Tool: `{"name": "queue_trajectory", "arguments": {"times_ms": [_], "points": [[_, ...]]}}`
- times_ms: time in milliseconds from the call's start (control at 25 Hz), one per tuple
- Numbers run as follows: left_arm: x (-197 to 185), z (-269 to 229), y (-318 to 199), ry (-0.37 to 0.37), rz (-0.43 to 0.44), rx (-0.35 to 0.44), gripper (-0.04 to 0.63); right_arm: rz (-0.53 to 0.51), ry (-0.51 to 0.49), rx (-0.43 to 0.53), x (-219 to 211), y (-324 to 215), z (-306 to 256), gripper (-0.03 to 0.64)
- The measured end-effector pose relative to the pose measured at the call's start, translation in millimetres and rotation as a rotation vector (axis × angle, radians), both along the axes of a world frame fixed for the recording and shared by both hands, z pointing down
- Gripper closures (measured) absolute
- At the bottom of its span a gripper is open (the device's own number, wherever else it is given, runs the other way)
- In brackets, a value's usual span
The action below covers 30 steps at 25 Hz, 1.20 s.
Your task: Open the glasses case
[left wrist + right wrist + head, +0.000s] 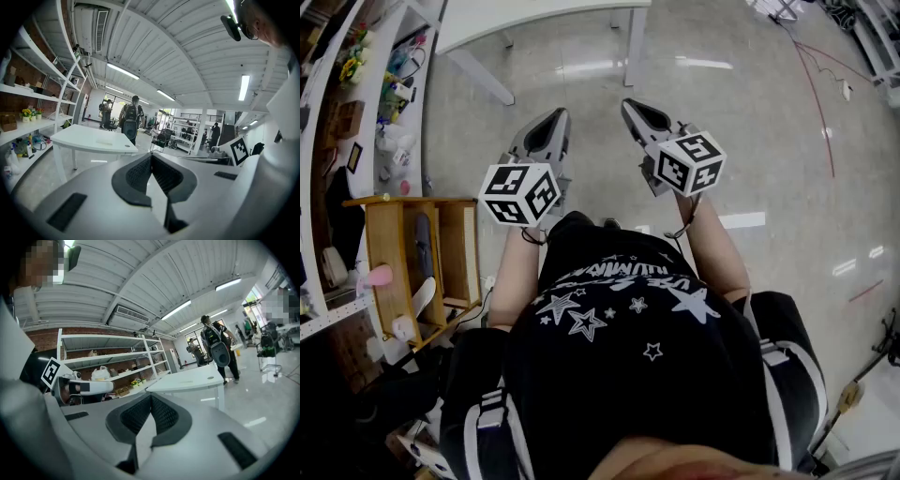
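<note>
No glasses case can be made out with certainty. A small pale flat thing [104,140] lies on the white table [89,139], too small to identify. In the head view my left gripper [555,117] and right gripper [630,108] are held side by side over the floor, pointing at the white table [534,19]. In the left gripper view the left gripper [151,154] has its ribbed pads meeting, with nothing between them. In the right gripper view the right gripper [151,397] is likewise shut and empty.
Wall shelves [356,112] with small items run along the left, and a wooden shelf unit [422,262] stands by my left leg. A person with a backpack [130,117] stands beyond the table. Glossy floor [750,112] stretches ahead and to the right.
</note>
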<state>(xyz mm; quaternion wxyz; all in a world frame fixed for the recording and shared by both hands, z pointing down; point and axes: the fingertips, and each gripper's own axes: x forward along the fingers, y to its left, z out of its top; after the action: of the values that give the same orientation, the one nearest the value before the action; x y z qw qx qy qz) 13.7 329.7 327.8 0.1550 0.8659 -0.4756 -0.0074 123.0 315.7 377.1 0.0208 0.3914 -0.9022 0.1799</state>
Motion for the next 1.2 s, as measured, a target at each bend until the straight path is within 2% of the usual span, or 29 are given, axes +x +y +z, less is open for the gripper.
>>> {"name": "queue_trajectory", "arguments": {"times_ms": [440,800,1200], "points": [[-35.4,9.0,-43.5,0.005,-0.055,0.011,0.584,0.014,0.033,-0.009,-4.3,-36.2,12.0,0.611],[-48.9,14.7,-115.8,0.014,-0.014,-0.001,0.584,0.071,0.050,-0.019,-11.2,-103.0,13.1,0.611],[-83.1,17.8,-211.0,0.007,0.013,-0.010,0.584,0.119,0.062,-0.022,-40.4,-194.5,8.0,0.611]]}}
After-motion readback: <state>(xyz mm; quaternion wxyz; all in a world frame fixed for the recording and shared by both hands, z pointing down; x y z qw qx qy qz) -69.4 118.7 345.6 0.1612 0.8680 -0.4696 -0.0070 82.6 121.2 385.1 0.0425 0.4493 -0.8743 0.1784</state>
